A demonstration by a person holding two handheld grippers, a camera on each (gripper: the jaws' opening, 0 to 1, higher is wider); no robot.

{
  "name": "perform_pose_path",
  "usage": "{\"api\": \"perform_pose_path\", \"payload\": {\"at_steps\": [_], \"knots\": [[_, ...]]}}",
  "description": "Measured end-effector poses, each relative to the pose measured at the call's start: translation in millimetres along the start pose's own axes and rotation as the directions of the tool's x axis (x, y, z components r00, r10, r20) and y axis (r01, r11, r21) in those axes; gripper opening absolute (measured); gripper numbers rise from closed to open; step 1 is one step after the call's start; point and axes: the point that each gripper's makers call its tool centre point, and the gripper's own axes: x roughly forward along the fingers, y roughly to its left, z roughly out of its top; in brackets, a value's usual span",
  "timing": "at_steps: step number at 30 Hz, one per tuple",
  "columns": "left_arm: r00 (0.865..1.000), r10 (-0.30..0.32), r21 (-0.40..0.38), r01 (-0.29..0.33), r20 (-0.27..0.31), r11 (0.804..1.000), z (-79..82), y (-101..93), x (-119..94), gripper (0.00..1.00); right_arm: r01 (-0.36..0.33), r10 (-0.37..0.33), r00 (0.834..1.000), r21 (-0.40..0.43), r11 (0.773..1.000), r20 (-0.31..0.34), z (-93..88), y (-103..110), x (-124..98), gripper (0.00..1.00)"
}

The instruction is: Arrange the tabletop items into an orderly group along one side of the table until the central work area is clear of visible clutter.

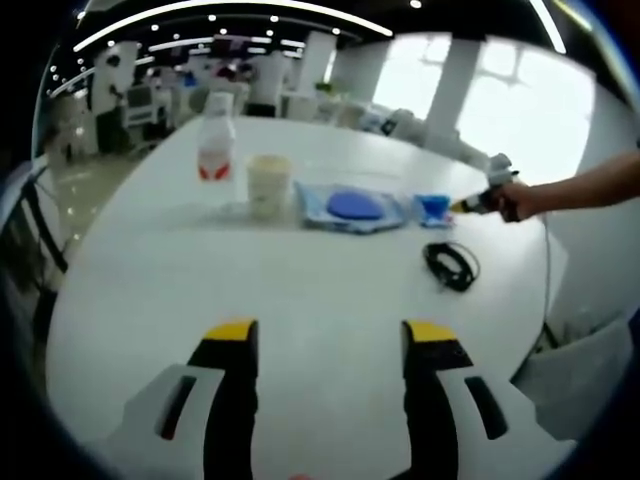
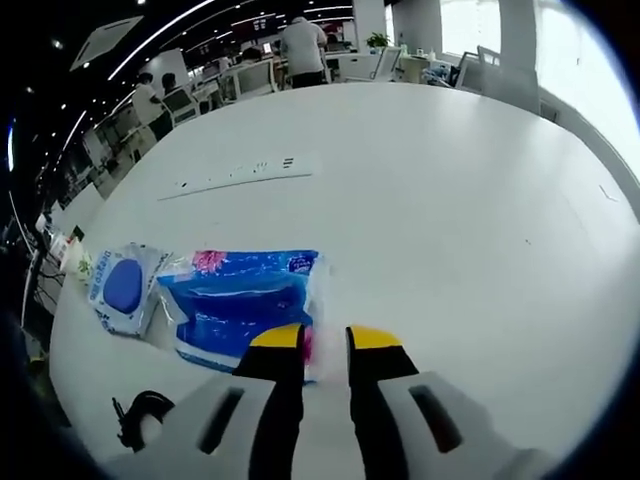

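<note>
My right gripper (image 2: 325, 340) has its jaws close together on the near right corner of a blue tissue pack (image 2: 245, 305) lying on the white table (image 2: 450, 200). From the left gripper view this pack (image 1: 433, 208) is small, with the right gripper (image 1: 478, 202) held against it by a person's hand. To the pack's left lie a flat blue packet (image 1: 350, 207), a pale cup (image 1: 268, 185) and a clear bottle with a red label (image 1: 215, 150), all in a row. A black cable (image 1: 450, 265) lies nearer. My left gripper (image 1: 331, 335) hovers open over bare table.
The flat blue packet (image 2: 122, 285) and the coiled black cable (image 2: 140, 410) sit left of my right gripper. A recessed socket strip (image 2: 235, 175) runs across the table farther off. Desks, chairs and people stand beyond the table's far edge.
</note>
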Motion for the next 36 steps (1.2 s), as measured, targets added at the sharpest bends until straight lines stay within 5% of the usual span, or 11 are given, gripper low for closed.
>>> {"api": "perform_pose_path", "payload": {"at_steps": [12, 15, 19, 22, 26, 36], "knots": [[0.999, -0.034, 0.022, 0.034, 0.017, 0.999, 5.3, -10.0, 0, 0.55, -0.114, 0.114, 0.992, -0.001, 0.993, 0.055, 4.7, 22, -20, 0.25], [0.999, -0.038, 0.024, 0.037, 0.025, 0.999, 7.2, -10.9, -1, 0.55, -0.140, 0.146, 0.988, -0.101, 0.985, 0.057, 1.1, 35, -31, 0.26], [0.999, -0.035, 0.023, 0.034, 0.035, 0.999, 9.4, -9.5, -2, 0.57, -0.174, 0.183, 0.981, -0.129, 0.976, 0.058, -6.5, 49, -40, 0.28], [0.998, -0.047, 0.024, 0.047, 0.032, 0.999, 8.7, -12.4, -1, 0.59, -0.238, 0.246, 0.969, -0.193, 0.952, 0.020, -11.4, 61, -35, 0.32], [0.997, -0.079, 0.059, 0.079, 0.006, 0.995, 2.9, -23.9, 2, 0.63, -0.313, 0.317, 0.948, -0.325, 0.892, -0.042, -39.6, 103, -44, 0.32], [0.996, -0.093, 0.077, 0.093, 0.000, 0.993, 2.3, -28.0, 1, 0.64, -0.351, 0.328, 0.936, -0.425, 0.834, -0.129, -84.6, 146, -57, 0.31]]}}
